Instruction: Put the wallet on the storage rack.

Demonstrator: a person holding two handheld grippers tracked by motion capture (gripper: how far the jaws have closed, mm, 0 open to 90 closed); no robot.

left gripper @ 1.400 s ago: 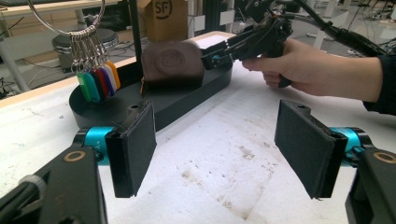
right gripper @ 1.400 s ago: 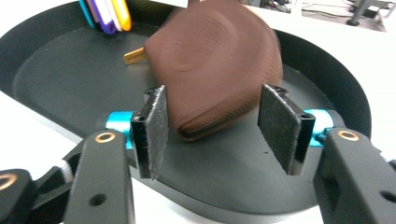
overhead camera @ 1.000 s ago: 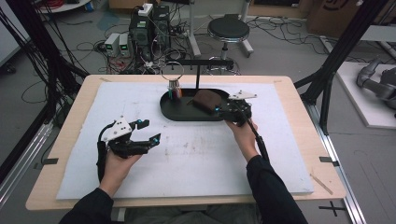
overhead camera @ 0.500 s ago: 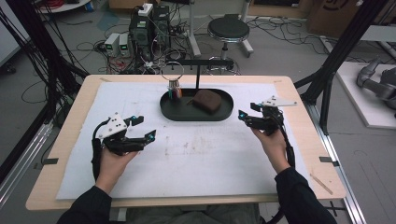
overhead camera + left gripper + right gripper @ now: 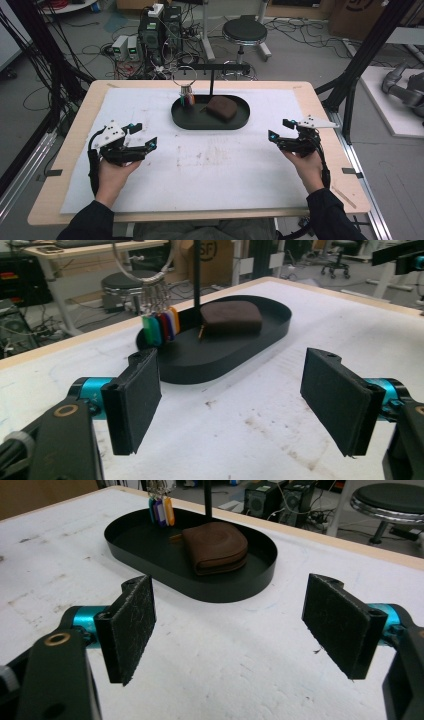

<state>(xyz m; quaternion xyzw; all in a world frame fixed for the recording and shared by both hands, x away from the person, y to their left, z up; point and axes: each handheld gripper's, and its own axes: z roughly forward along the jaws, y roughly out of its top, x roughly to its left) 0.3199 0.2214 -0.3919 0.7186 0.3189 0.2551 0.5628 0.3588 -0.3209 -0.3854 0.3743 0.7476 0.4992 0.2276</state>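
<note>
A brown leather pouch [image 5: 222, 108] is seen lying flat in the right half of a black oval metal tray [image 5: 240, 122] at the far middle of the white-covered wooden table [image 5: 215, 165], beside a thin black upright post [image 5: 211, 82] from which a wire ring of coloured key tags [image 5: 187, 99] hangs at the tray's left end. Nothing is found between the tray and the grippers. Compared with a second ago, the right gripper [image 5: 282, 134] is drawn back from the pouch to the table's right side, its jaws just opened wide and empty, while the left gripper [image 5: 145, 136] is held at the left, jaws likewise spread on nothing.
</note>
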